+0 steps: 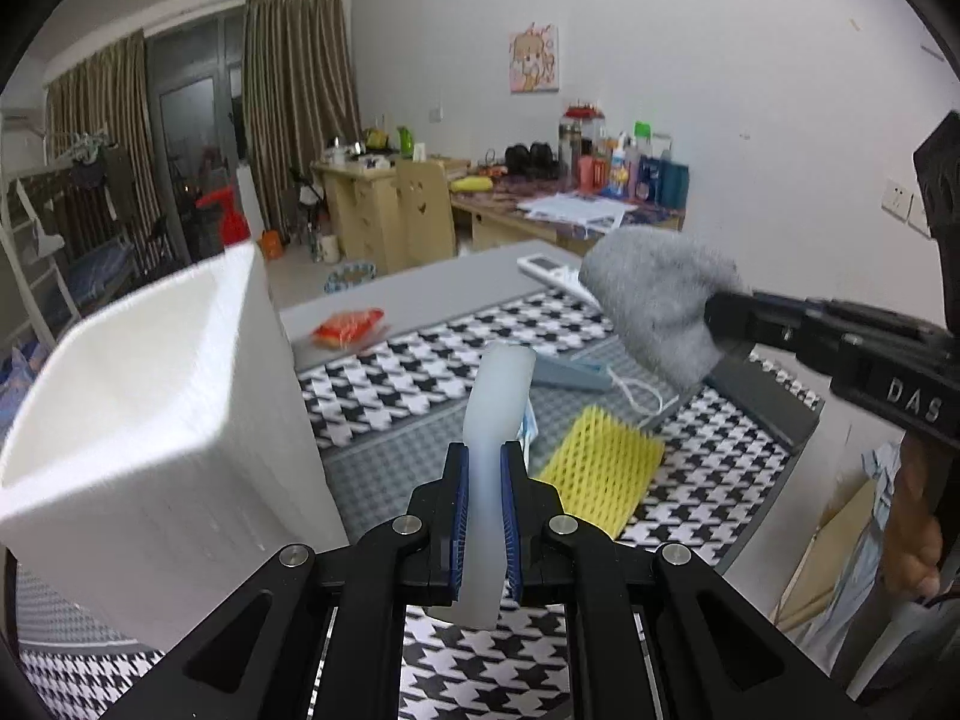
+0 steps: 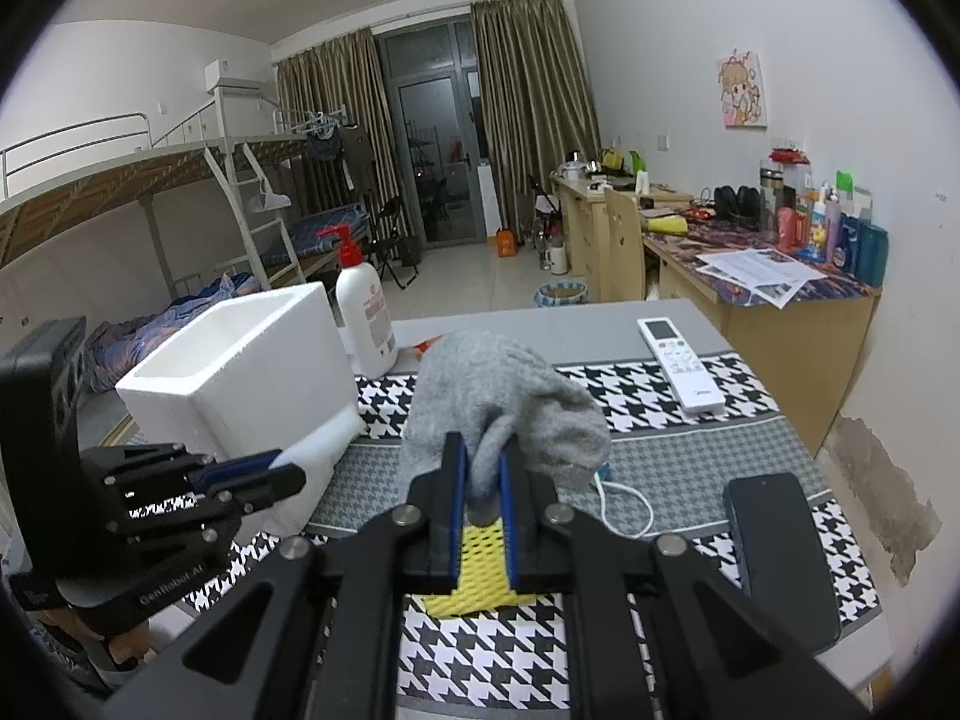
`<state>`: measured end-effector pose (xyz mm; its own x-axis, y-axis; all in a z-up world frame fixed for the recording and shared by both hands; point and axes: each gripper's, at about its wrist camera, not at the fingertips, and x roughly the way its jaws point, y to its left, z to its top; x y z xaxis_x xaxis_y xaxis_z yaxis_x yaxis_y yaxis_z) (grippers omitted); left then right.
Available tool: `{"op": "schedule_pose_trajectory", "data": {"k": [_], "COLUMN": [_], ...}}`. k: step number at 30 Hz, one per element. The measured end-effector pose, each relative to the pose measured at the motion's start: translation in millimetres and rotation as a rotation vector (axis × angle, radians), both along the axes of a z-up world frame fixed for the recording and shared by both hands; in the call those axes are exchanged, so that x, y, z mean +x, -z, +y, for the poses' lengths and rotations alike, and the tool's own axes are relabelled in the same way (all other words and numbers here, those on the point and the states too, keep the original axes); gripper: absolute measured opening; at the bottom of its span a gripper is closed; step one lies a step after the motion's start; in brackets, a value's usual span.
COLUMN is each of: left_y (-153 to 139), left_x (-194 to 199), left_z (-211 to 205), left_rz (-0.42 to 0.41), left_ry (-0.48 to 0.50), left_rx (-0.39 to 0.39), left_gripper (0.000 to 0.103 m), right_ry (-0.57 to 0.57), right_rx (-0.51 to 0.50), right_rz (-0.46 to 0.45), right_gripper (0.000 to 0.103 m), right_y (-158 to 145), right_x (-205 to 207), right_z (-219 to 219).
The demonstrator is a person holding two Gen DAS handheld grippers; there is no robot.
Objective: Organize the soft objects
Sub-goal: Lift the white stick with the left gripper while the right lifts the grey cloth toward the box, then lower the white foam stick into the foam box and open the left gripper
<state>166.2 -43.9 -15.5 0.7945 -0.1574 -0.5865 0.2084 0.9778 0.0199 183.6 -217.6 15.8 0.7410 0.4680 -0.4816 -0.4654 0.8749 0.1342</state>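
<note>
My left gripper is shut on a white foam strip and holds it above the houndstooth cloth, just right of the white foam box. In the right wrist view the left gripper holds the foam strip against the foam box. My right gripper is shut on a grey sock, held in the air; it also shows in the left wrist view with the sock. A yellow foam net lies on the cloth, below the right gripper.
On the table are a white remote, a black flat device, a white cable, a pump bottle, an orange packet and a blue-grey pouch. A cluttered desk stands behind.
</note>
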Motion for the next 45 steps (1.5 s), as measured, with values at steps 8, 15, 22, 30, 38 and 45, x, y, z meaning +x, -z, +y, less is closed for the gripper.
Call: {"op": "schedule_pose_trajectory", "data": {"k": [8, 15, 22, 30, 38, 45], "left_y": [-20.1, -41.8, -54.4, -70.6, -78.6, -81.3], "left_x": [-4.1, -8.1, -6.3, -7.1, -3.5, -1.0], "left_z": [6.3, 13.7, 25.1, 36.6, 54.0, 73.9], "left_rz": [-0.052, -0.107, -0.142, -0.191, -0.225, -0.241], "left_ry": [0.002, 0.005, -0.031, -0.071, -0.132, -0.208], "left_rx": [-0.018, -0.036, -0.046, -0.050, -0.052, -0.045], "left_gripper": [0.011, 0.011, 0.011, 0.011, 0.011, 0.012], "right_ry": [0.002, -0.007, -0.038, -0.077, -0.128, -0.160], "right_rx": [0.008, 0.021, 0.031, 0.055, 0.052, 0.048], "right_rz": [-0.023, -0.048, -0.074, -0.099, -0.116, -0.122], "right_gripper": [0.013, 0.013, 0.013, 0.013, 0.013, 0.013], "right_y": [-6.2, -14.7, -24.1, -34.7, -42.5, -44.6], "right_x": [0.5, 1.3, 4.6, 8.0, 9.3, 12.3], "right_z": [3.6, 9.9, 23.2, 34.6, 53.1, 69.7]}}
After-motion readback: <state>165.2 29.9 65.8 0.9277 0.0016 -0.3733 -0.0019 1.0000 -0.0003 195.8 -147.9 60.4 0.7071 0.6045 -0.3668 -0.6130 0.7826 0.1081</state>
